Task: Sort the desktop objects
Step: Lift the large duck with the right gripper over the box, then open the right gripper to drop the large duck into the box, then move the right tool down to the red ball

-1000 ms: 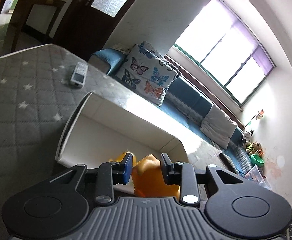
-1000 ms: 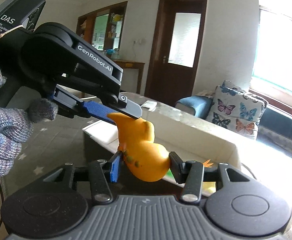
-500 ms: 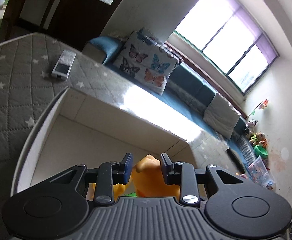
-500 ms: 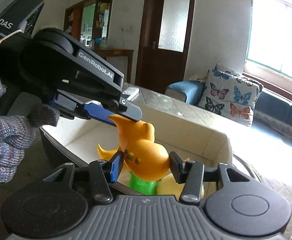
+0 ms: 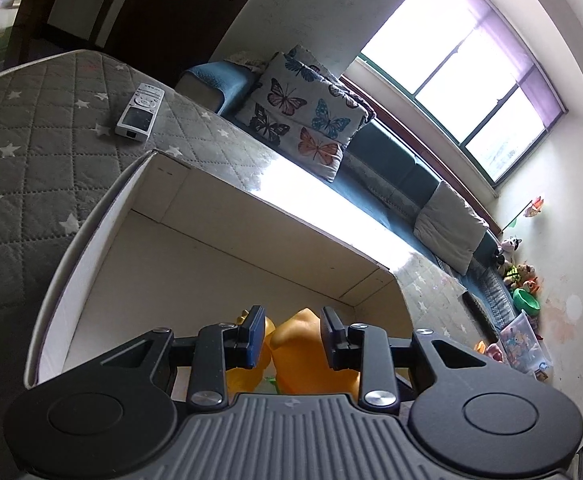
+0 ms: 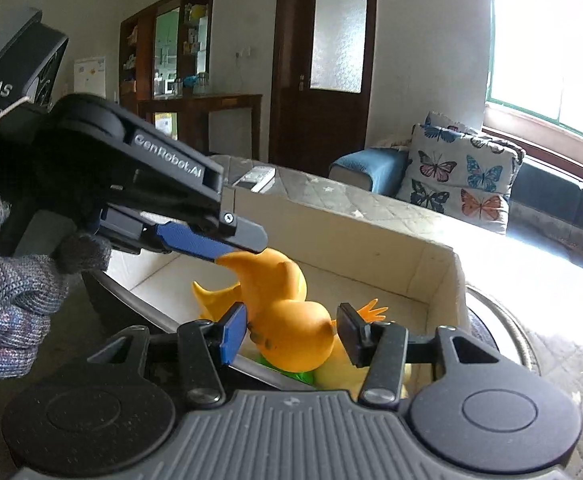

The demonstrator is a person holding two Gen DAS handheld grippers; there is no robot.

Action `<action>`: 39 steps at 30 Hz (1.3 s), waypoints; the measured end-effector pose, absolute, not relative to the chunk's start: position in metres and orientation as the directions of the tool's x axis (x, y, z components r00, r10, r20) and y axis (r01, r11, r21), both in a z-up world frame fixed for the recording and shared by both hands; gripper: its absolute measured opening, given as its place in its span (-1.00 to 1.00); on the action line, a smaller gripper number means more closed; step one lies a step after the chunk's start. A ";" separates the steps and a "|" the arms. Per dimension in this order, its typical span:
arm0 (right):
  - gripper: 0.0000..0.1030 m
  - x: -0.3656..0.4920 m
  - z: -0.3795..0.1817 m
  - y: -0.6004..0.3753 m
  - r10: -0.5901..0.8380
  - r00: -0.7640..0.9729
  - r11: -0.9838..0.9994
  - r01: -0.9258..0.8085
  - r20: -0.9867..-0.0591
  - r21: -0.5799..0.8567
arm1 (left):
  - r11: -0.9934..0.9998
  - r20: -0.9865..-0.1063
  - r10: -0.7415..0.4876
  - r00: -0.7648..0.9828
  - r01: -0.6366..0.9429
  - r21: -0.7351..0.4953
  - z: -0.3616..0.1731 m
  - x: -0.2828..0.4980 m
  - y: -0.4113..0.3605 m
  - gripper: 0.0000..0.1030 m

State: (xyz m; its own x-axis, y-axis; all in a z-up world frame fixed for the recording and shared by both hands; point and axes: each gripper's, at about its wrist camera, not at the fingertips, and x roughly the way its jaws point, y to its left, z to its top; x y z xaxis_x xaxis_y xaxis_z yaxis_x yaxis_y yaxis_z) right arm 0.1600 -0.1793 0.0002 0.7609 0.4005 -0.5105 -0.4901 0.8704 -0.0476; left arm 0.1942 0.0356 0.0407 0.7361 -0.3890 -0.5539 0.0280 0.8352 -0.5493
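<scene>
although pinched at its tip by the left tool (image 6: 237,252) and straddled loosely by the half-open right tool (image 6: 291,334) above the white box (image 5: 91,240), looks light, smooth, slippery orange toy (image 6: 291,328): better gripped across the fat body.

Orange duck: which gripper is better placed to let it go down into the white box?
Left, probably. The left gripper seems to pinch the orange duck at its upper tip, above the white box. The right gripper only brackets the body, and a small gap shows at one pad.
</scene>
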 end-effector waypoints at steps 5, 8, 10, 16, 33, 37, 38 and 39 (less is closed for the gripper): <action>-0.02 0.145 0.008 -0.186 0.397 0.776 0.877 -0.479 -0.490 -0.048 | 0.836 -0.534 -0.395 0.748 0.052 -0.546 0.051 0.179 0.033 -0.38; -0.02 0.136 0.013 -0.191 0.395 0.785 0.880 -0.472 -0.477 -0.048 | 0.839 -0.527 -0.398 0.751 0.065 -0.540 0.055 0.168 0.030 -0.38; -0.01 0.130 0.016 -0.194 0.393 0.791 0.883 -0.467 -0.469 -0.048 | 0.838 -0.523 -0.404 0.751 0.076 -0.540 0.056 0.161 0.028 -0.38; 0.17 0.112 0.014 -0.200 0.391 0.794 0.886 -0.462 -0.466 -0.044 | 0.841 -0.516 -0.410 0.752 0.092 -0.534 0.056 0.137 0.025 -0.38; 0.18 0.096 -0.033 -0.187 0.376 0.731 0.880 -0.474 -0.569 -0.028 | 0.844 -0.592 -0.421 0.688 0.057 -0.533 0.017 0.111 0.024 -0.38; 0.18 0.098 -0.041 -0.184 0.376 0.718 0.880 -0.475 -0.585 -0.018 | 0.843 -0.605 -0.427 0.671 0.055 -0.534 0.010 0.115 0.019 -0.35; 0.18 0.099 -0.042 -0.183 0.376 0.716 0.880 -0.474 -0.588 -0.014 | 0.843 -0.608 -0.428 0.669 0.053 -0.535 0.008 0.116 0.018 -0.34; 0.18 0.099 -0.043 -0.182 0.376 0.713 0.880 -0.474 -0.592 -0.012 | 0.843 -0.612 -0.428 0.666 0.049 -0.536 0.007 0.118 0.016 -0.34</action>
